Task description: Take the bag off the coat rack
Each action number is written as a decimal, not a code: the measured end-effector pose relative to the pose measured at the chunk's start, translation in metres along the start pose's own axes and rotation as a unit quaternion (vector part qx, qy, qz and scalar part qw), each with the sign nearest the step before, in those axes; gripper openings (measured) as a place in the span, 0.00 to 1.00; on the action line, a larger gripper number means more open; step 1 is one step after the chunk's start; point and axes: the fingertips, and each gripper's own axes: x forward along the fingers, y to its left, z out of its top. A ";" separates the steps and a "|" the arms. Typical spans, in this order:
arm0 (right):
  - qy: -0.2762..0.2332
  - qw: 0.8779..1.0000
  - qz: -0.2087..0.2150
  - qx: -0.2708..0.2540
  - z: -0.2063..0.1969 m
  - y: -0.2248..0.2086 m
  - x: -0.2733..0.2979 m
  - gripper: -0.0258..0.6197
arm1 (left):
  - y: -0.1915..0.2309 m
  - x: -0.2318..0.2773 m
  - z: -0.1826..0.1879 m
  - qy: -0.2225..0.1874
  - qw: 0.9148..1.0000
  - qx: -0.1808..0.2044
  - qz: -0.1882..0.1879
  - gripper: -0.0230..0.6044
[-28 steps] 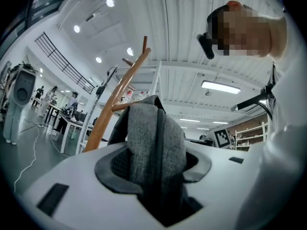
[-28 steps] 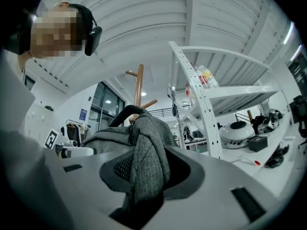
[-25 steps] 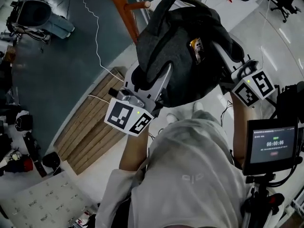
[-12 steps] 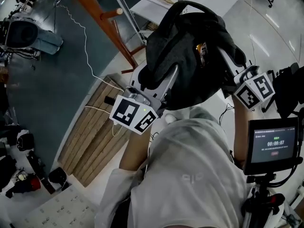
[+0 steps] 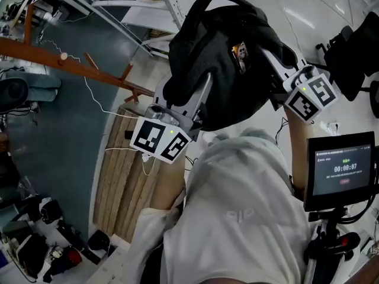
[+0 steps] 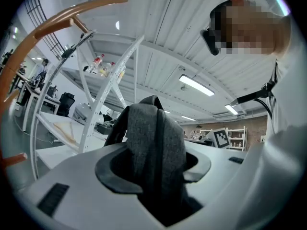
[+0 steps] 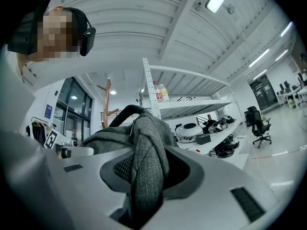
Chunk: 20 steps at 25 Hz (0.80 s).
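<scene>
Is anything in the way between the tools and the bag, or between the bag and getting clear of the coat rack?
Nothing visible. The left tool and right tool are each shut on a fold of the bag. The bag is held up between them, apart from the coat rack off to the left.

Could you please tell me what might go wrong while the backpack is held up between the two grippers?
1. The left gripper and the right gripper each pinch only a fold of the backpack's grey fabric in their jaws, so the load could slip out.
2. The backpack hides part of the floor, where a white cable and a wooden pallet lie near the coat rack; tripping seems possible.
</scene>
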 end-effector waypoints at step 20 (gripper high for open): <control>-0.011 0.997 -0.073 0.034 -0.003 -0.121 -0.221 0.24 | -0.193 0.109 -0.092 0.060 0.995 -0.024 -0.072 0.37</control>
